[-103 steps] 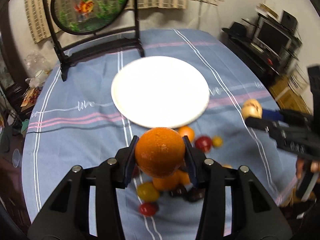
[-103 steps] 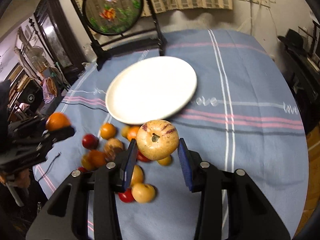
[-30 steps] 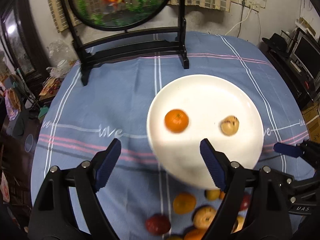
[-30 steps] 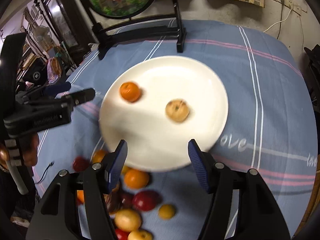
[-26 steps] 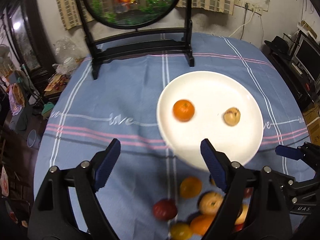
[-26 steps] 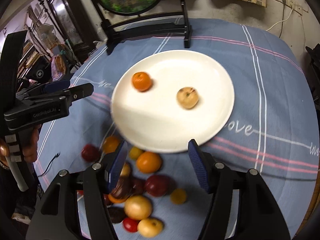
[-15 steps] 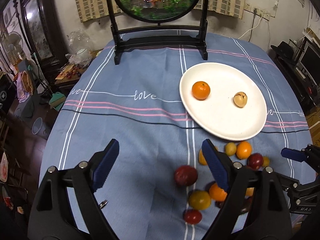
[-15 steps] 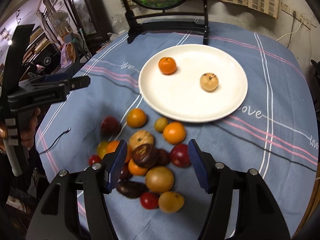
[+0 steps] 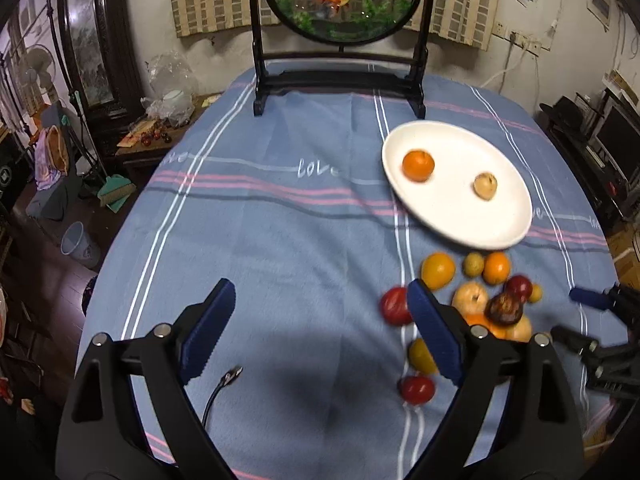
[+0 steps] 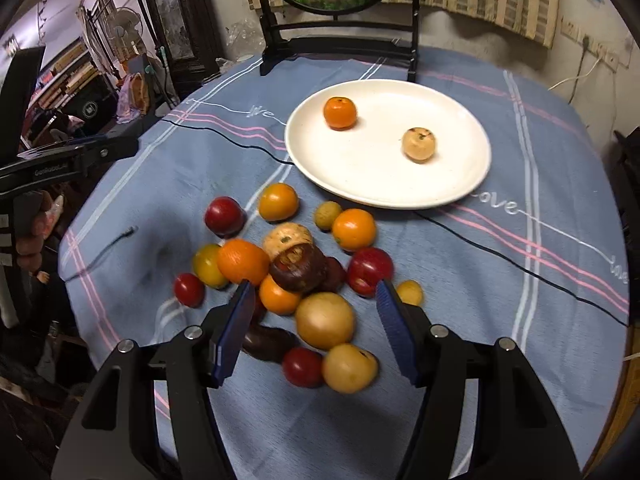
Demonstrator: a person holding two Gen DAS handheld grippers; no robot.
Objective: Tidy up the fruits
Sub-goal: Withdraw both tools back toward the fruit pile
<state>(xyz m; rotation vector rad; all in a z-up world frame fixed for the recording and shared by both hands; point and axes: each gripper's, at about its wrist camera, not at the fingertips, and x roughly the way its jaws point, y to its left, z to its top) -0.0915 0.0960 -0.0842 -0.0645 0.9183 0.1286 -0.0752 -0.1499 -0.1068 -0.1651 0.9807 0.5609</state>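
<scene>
right wrist view, mixed fruit pile (image 10: 296,272), red, orange, yellow, brown

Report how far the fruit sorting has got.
Done: an orange and a pale apple sit on the white plate. In hand: nothing; the left claw is opening over bare cloth, and the right claw is open above the pile of loose fruit, gripping none. Left: that pile, more than a dozen pieces, lies on the tablecloth beside the plate.
</scene>
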